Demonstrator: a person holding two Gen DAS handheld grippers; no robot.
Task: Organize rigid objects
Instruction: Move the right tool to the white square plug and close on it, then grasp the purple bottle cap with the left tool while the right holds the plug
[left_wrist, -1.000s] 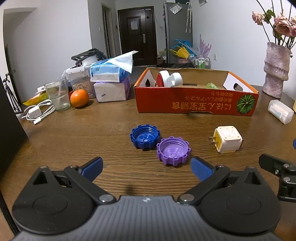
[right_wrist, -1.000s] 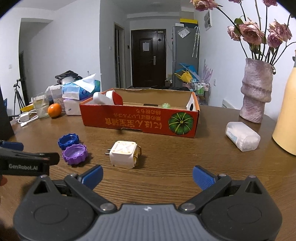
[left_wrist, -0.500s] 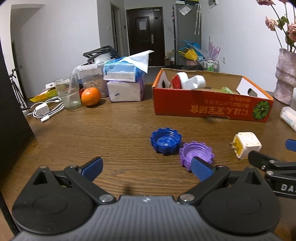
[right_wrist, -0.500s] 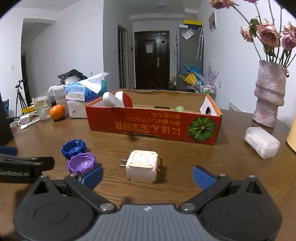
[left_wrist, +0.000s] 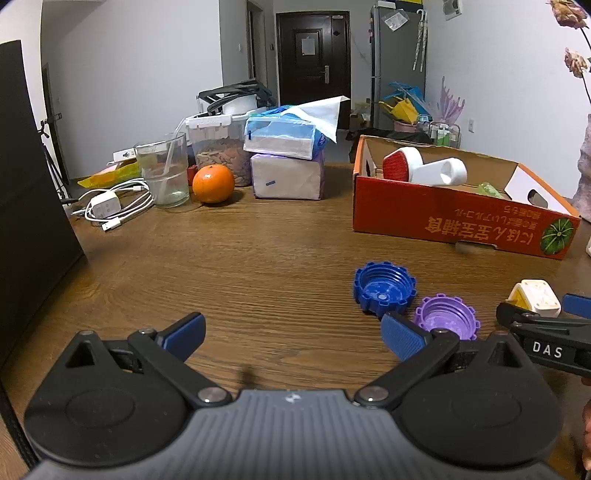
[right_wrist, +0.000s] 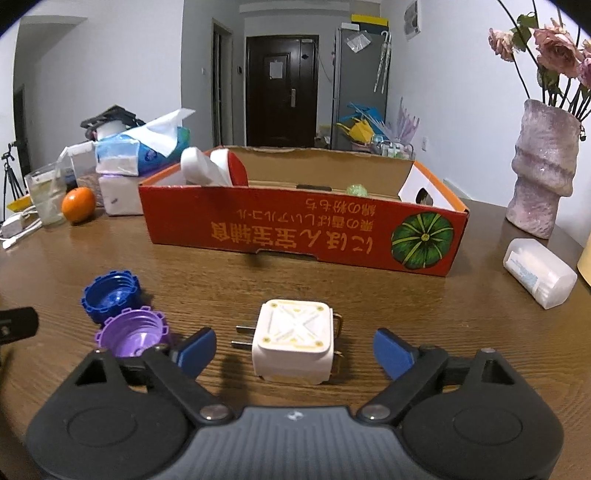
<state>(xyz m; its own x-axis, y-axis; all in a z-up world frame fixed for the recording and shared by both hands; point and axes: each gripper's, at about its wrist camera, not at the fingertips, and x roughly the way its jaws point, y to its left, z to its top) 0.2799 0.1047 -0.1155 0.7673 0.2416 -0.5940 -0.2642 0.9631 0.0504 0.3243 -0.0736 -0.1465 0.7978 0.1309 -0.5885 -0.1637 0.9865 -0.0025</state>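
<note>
A: Where do we stand with the white, square plastic plug adapter with metal prongs (right_wrist: 293, 341)?

B: It lies flat on the brown wooden surface (right_wrist: 258, 280), in front of the red cardboard box with the pumpkin print (right_wrist: 303, 236), and it sits right between the blue pads of our right tongs (right_wrist: 294, 349). Those tongs are spread wide and touch nothing. Our left tongs (left_wrist: 293, 334) are released too, with the purple ridged plastic cap (left_wrist: 447, 317) just beside their right pad.

A: How will the adapter handle?

B: We judge it light, stiff and smooth, so it may slip. We would clamp its two flat side walls, clear of the prongs pointing away to the left of the box's front wall.

A: And the caps?

B: The blue ridged plastic cap (left_wrist: 384, 290) lies open side up, touching or nearly touching the purple one, both in front of the box. They look rigid and light; the ridged rims should give us a grip.

A: What is in the box?

B: A white plastic brush with a red head (left_wrist: 421, 170) leans at the box's left end, and something small and green (right_wrist: 356, 190) lies toward its right end; we cannot tell what it is.
</note>
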